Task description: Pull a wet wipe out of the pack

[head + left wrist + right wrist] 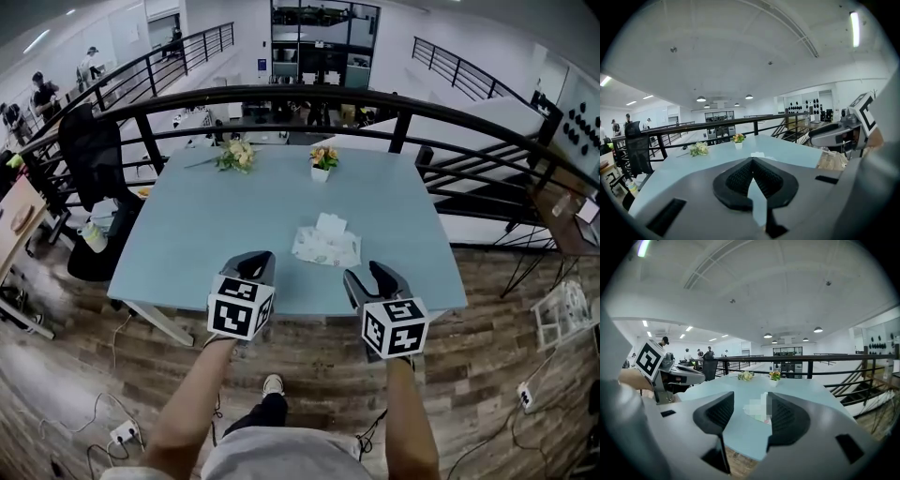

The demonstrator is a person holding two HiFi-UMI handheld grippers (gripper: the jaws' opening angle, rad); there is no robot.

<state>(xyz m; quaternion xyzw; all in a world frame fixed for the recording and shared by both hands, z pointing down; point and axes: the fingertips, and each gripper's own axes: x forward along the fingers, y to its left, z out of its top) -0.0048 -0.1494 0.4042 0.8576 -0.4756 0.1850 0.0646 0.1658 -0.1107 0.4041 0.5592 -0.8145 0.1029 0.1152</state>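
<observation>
- Ahead of your two grippers, farther in on the pale blue table [202, 225], the pack of wet wipes [325, 249] lay flat, and neither gripper touched it.
- A white wipe [330, 224] stood up out of the top of the pack, on the side away from you.
- You held your left gripper [257, 263] over the near edge of the table. Its jaws were pressed together tip to tip with nothing caught between them, and only a thin wedge of tabletop showed through nearer their base.
- From that gripper, the pack lay ahead and to the right, showing small just past the closed tips in the left gripper view.
- You held your right gripper [372, 277] beside it, also at the near edge, with its jaws spread wide and nothing in them.
- In the right gripper view the pack sat framed in the gap between those jaws, but well beyond their tips. It lay ahead of that gripper and a little to its left.
- Beyond the pack from your grippers, a small pot of flowers [323, 159] stood near the far edge of the table. A loose bunch of flowers [236, 157] lay to its left.
- Past the far edge ran a black railing [281, 93].
- Well off to the left of your left gripper, a black chair [89, 150] stood beside the table.
</observation>
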